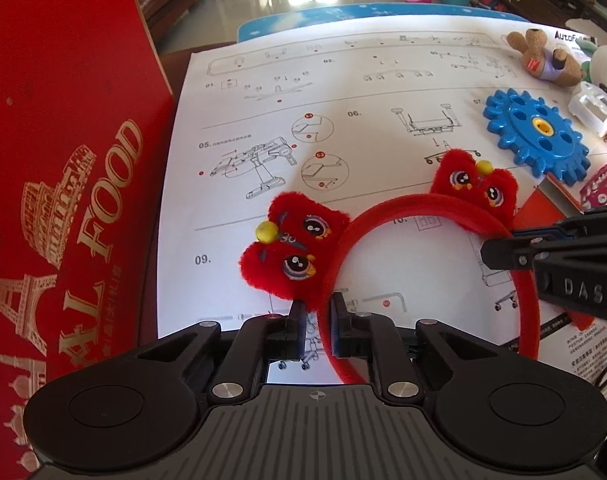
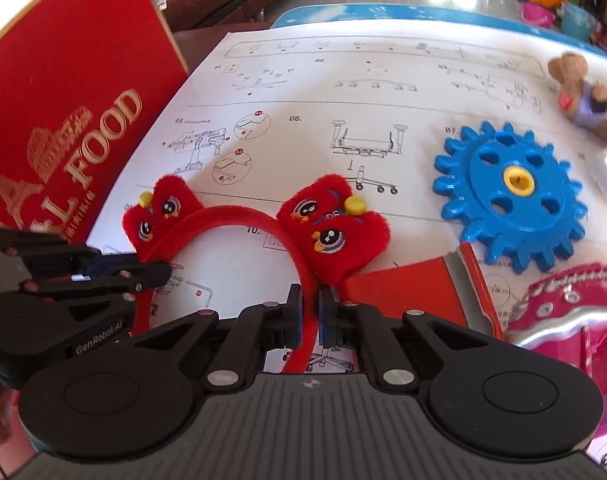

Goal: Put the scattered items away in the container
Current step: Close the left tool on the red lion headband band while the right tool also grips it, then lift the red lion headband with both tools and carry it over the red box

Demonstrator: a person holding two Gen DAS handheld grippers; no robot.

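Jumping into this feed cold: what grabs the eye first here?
A red plush headband with two lion faces lies on the instruction sheet, its band pinched by the left gripper and the right gripper. A tall red box stands at left; a blue gear lies at right.

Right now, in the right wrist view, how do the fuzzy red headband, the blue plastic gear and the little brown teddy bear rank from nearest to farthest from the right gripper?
1. Fuzzy red headband: pinched between the right gripper's fingers, dead centre.
2. Blue plastic gear: flat on the white instruction sheet, right of centre.
3. Little brown teddy bear: far right, near the sheet's top edge.
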